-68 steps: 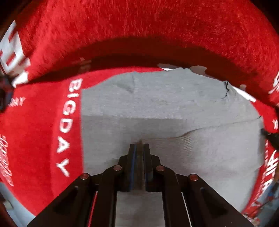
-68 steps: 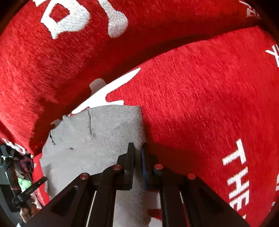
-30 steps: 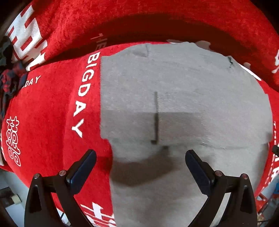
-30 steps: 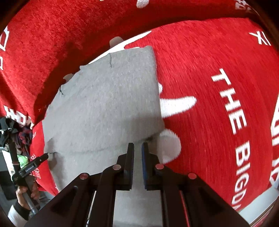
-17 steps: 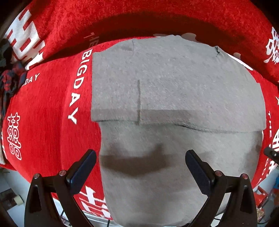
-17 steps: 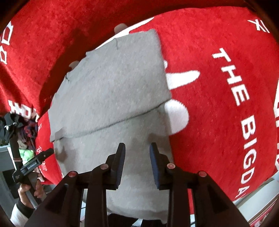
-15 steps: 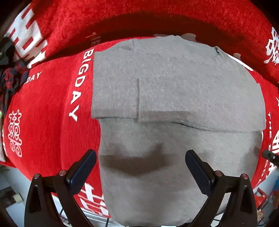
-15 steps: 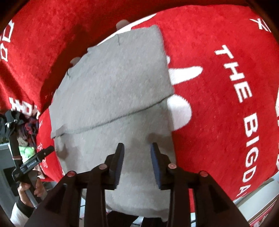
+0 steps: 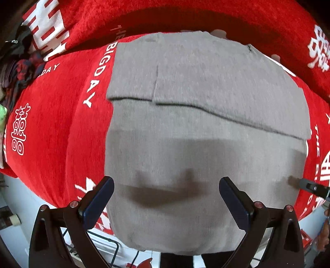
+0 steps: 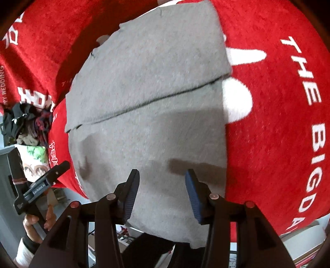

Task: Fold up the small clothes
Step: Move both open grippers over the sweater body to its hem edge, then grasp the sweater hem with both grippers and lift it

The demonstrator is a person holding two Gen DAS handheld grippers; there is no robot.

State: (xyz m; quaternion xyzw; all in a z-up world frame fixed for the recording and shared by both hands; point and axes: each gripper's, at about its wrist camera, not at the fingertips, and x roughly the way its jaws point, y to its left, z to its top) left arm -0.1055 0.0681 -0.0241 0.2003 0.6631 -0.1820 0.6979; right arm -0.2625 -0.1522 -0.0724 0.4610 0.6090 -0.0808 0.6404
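Note:
A grey garment (image 9: pixel 206 144) lies flat on the red cloth (image 9: pixel 57 115), its far part folded over toward me, with the fold edge running across the middle. It also shows in the right wrist view (image 10: pixel 152 99). Its near end hangs over the table's front edge. My left gripper (image 9: pixel 165 198) is open wide and empty, above the garment's near part. My right gripper (image 10: pixel 162 191) is open and empty, above the garment's near right part. The left gripper also shows in the right wrist view (image 10: pixel 41 185), at the garment's left side.
The red cloth with white lettering (image 10: pixel 317 144) covers the table and rises at the back (image 9: pixel 185 18). A pile of dark and patterned clothes (image 10: pixel 28 127) sits at the left edge. The floor and clutter show below the front edge (image 9: pixel 24 216).
Both grippers let go of the folded-over garment edge and opened. Both have pulled back toward the near edge; the right jaws have opened wider in the last half second.

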